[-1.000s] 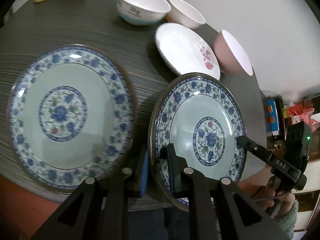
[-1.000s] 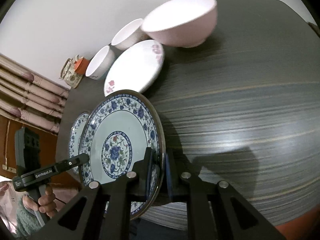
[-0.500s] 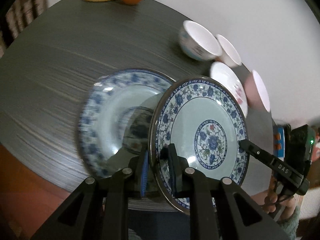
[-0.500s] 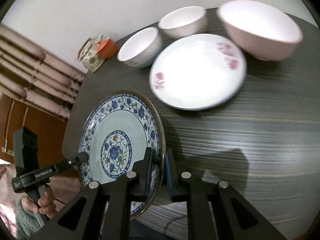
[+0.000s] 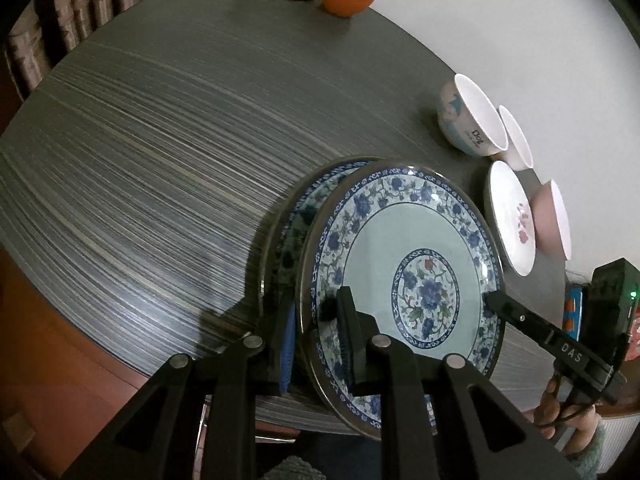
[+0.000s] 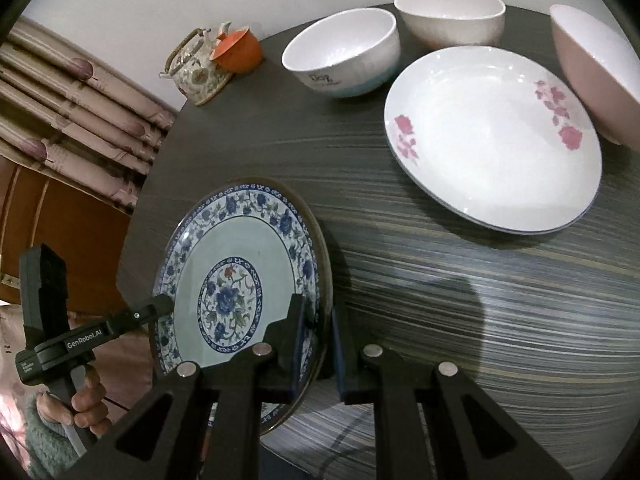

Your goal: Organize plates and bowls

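A blue floral plate (image 5: 404, 280) hangs tilted just over the round dark table (image 5: 160, 140). My left gripper (image 5: 316, 312) is shut on its near rim. My right gripper (image 6: 320, 316) is shut on the opposite rim of the same plate (image 6: 240, 280). Under it lies a second, larger blue floral plate (image 5: 304, 216), of which only the left edge shows. A white plate with pink flowers (image 6: 492, 140), a white bowl with a blue base (image 6: 344, 52), a plain white bowl (image 6: 450, 12) and a pink bowl (image 6: 592, 72) sit together at the table's far side.
A floral teapot (image 6: 196, 72) and an orange lidded cup (image 6: 238, 50) stand at the table's far edge near a curtain (image 6: 60, 92). A person's hand (image 6: 86, 404) holds the left gripper's handle. The table edge runs close below both grippers.
Both grippers carried the held plate sideways across the table. It was beside the larger blue plate and now hangs over it, covering most of it. Neither grip changed.
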Motion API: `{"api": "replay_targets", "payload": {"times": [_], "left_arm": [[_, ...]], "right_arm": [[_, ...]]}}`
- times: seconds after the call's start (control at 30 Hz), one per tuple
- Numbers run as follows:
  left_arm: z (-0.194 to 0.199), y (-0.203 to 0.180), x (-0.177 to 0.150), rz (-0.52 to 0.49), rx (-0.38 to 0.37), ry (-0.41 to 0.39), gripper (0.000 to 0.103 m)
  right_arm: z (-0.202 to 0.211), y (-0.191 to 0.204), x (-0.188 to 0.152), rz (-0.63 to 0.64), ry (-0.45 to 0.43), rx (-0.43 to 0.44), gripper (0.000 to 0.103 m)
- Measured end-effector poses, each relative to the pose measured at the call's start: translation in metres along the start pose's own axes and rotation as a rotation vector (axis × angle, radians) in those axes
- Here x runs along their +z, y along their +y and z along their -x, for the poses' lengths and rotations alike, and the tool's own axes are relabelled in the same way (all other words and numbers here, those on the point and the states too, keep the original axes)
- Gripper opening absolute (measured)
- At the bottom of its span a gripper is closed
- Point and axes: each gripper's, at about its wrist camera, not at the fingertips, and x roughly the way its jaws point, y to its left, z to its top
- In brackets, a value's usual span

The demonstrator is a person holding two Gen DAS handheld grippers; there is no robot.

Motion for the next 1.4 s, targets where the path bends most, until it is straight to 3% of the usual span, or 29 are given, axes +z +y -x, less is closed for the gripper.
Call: {"api": "replay_targets", "payload": {"times": [0.63, 1.4], "left_arm": [[-0.011, -0.008, 0.004, -0.047, 0.062, -0.023, 0.018], [-0.020, -0.038, -0.012, -0.207, 0.237, -0.112, 0.032]], "right_arm": [[-0.013, 0.024, 0.003, 0.111, -0.004, -0.131, 0.018], [-0.021, 0.020, -0.001, 0.097, 0.013, -0.128, 0.019]]}}
